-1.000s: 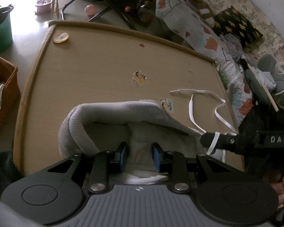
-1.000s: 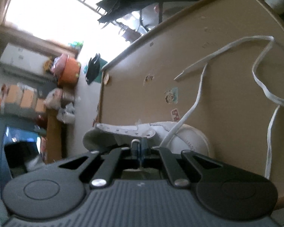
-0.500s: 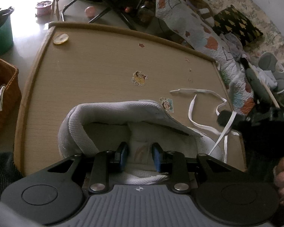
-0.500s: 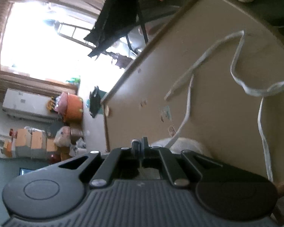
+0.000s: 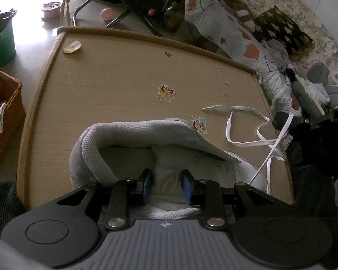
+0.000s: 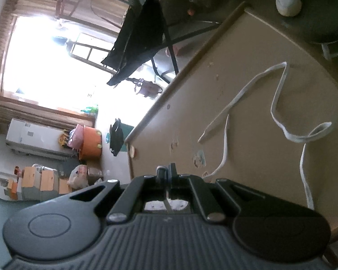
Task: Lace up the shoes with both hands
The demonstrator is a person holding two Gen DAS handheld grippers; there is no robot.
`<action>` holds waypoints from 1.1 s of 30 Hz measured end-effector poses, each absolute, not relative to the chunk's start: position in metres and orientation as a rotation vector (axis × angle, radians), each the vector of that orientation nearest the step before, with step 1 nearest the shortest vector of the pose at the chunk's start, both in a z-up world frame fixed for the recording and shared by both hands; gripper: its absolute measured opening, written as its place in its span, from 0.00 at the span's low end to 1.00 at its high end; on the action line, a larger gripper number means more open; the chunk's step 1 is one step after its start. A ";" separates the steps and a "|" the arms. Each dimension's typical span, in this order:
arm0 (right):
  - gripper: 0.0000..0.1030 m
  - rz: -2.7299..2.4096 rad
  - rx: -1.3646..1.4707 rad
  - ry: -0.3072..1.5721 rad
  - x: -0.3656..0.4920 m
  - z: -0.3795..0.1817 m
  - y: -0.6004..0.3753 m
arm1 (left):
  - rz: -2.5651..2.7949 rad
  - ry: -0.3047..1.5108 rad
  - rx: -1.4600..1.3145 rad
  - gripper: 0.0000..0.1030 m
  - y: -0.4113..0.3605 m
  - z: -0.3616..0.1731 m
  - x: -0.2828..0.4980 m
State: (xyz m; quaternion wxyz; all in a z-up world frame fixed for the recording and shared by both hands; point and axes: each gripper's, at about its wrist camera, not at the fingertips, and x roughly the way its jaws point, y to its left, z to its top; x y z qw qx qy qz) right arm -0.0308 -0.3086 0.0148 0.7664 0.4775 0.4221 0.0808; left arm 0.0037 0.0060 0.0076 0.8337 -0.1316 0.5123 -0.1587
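L gripper (image 5: 166,185) sits partly open round the shoe (image 5: 133,141) tongue near the table's (image 5: 115,83) near edge; R gripper (image 5: 281,121), by the right edge, pinches the lace (image 5: 271,153), pulling it slantwise away from the shoe

A wooden table (image 5: 106,94) carries cartoon stickers (image 5: 165,93). A wicker basket (image 5: 2,112) and a green bin (image 5: 0,42) stand off its left edge. A patterned quilt (image 5: 225,31) lies beyond its far right corner.

The shoe (image 5: 146,139) lies on the table (image 5: 115,72) at its near edge; the lace (image 5: 247,135) trails rightward across it. A basket (image 5: 2,112), probably floor-standing, sits left.
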 end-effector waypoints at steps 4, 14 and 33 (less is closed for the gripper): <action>0.02 0.167 1.040 0.902 -0.029 0.019 -0.313 | -0.337 1.085 -0.279 0.32 0.006 0.007 0.004; 0.02 0.138 1.028 0.869 -0.023 0.028 -0.329 | -0.342 1.085 -0.280 0.32 0.007 0.007 0.005; 0.02 0.032 0.965 0.810 -0.019 0.042 -0.362 | -0.349 1.084 -0.279 0.32 0.006 0.006 0.006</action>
